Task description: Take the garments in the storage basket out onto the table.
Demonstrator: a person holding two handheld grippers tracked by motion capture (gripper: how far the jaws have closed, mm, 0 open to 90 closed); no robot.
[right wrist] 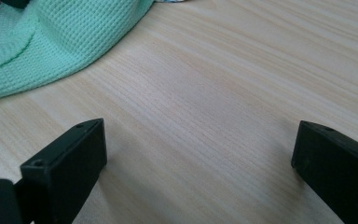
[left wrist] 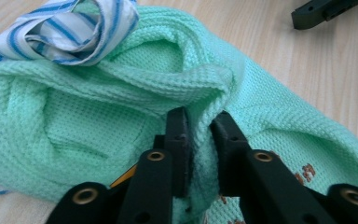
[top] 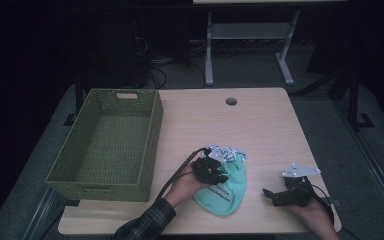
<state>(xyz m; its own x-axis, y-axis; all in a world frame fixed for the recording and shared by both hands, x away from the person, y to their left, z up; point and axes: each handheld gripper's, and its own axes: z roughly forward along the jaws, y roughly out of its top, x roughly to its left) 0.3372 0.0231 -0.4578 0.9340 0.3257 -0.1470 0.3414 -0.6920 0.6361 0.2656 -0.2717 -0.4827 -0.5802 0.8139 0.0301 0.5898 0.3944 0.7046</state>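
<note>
Dim room; grey floor (top: pixel 330 125); white-legged desk (top: pixel 250 35) behind wooden table (top: pixel 260 120).

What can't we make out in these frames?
- Lettering on the green cloth: too small in the high view; cut off by the frame edge in the right gripper view; mostly hidden behind the left gripper in its own view.
- Striped cloth: partly tucked under the green cloth, its full shape hidden.
- Right gripper: jaw tips cut off by the bottom edge.
- Basket: near inner wall hidden by its rim.
</note>
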